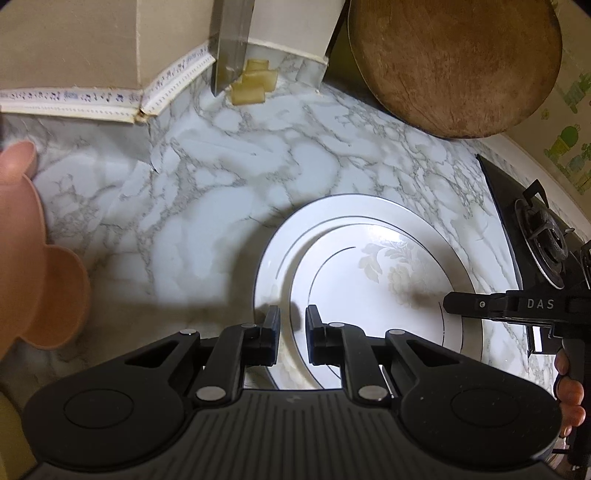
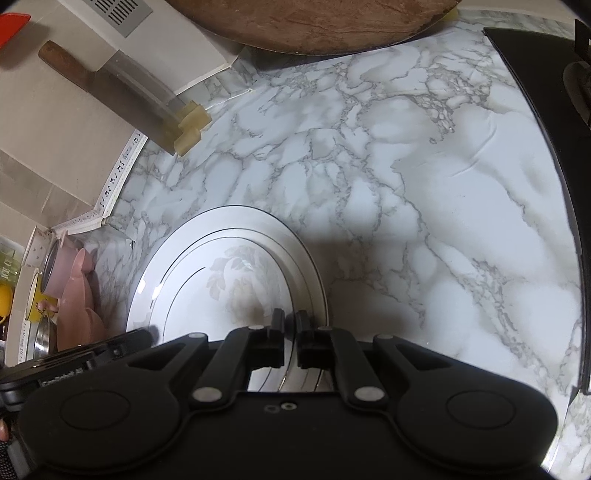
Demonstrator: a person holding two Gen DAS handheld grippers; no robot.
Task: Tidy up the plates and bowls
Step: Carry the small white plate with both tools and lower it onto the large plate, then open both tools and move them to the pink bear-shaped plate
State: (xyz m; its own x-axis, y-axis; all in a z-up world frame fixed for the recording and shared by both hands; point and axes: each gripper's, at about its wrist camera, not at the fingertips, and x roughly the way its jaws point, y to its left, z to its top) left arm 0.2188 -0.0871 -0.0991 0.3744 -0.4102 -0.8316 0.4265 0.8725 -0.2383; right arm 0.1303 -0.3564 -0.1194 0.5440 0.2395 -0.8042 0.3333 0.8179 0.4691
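Two white plates lie stacked on the marble counter: a large plate (image 1: 269, 266) (image 2: 147, 280) under a smaller floral plate (image 1: 369, 280) (image 2: 229, 288). My left gripper (image 1: 293, 332) is shut on the near left rim, which runs between its fingers. My right gripper (image 2: 290, 330) is shut on the rim at the right side. From the side, the right gripper (image 1: 448, 302) reaches in at the floral plate's right edge, and the left gripper (image 2: 146, 334) shows at the plates' left edge. Which of the two rims each pinches is hard to tell. A pink lobed dish (image 1: 48, 288) (image 2: 79, 295) stands left.
A round wooden board (image 1: 454, 62) (image 2: 314, 22) leans at the back. A cleaver (image 1: 231, 44) (image 2: 129, 92) stands in a holder by the wall. The black gas stove (image 1: 535, 236) (image 2: 554, 110) borders the counter (image 1: 207, 177) on the right. A pink pot (image 2: 55, 266) sits beyond the pink dish.
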